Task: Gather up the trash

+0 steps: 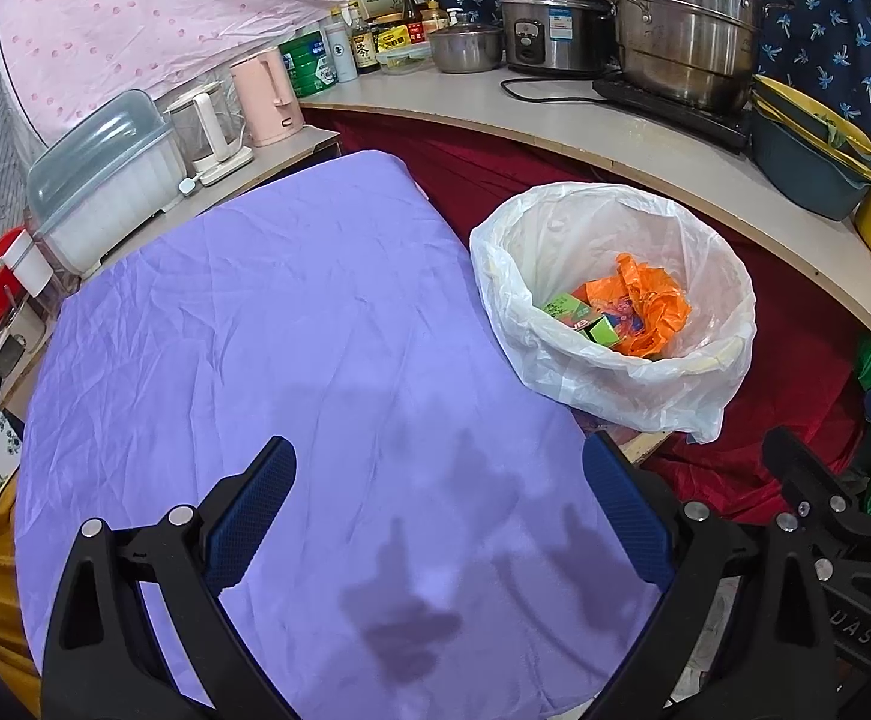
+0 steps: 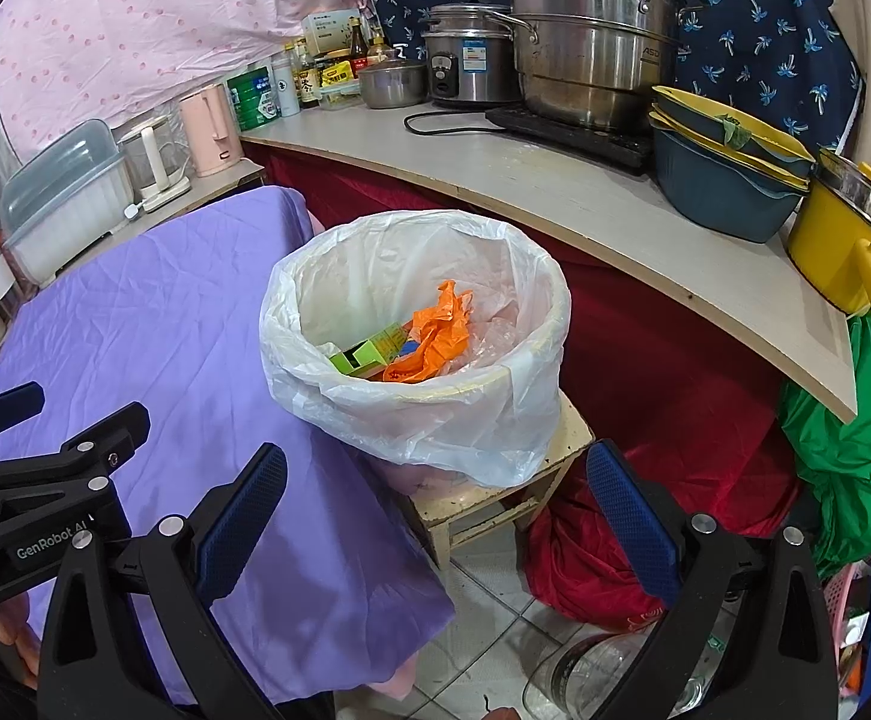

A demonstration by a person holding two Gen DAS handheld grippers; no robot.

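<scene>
A bin lined with a white plastic bag (image 1: 615, 354) (image 2: 435, 414) stands on a small stool (image 2: 495, 504) beside the purple-covered table (image 1: 285, 330) (image 2: 165, 330). Inside it lie an orange plastic bag (image 1: 651, 306) (image 2: 435, 336) and a green carton (image 1: 585, 318) (image 2: 369, 354). My left gripper (image 1: 438, 468) is open and empty over the purple cloth. My right gripper (image 2: 435, 474) is open and empty, just short of the bin's near side. The right gripper also shows at the right edge of the left wrist view (image 1: 825, 516), and the left one at the left edge of the right wrist view (image 2: 45, 468).
A curved counter (image 1: 615, 126) (image 2: 525, 180) behind the bin carries steel pots (image 2: 591, 48), a rice cooker (image 1: 549, 24), bottles, and yellow and blue basins (image 2: 729, 180). A pink kettle (image 1: 267, 96) and a dish box (image 1: 105, 180) stand at left. Red cloth (image 2: 645, 360), a green bag (image 2: 855, 432) and a glass jar (image 2: 585, 672) lie below.
</scene>
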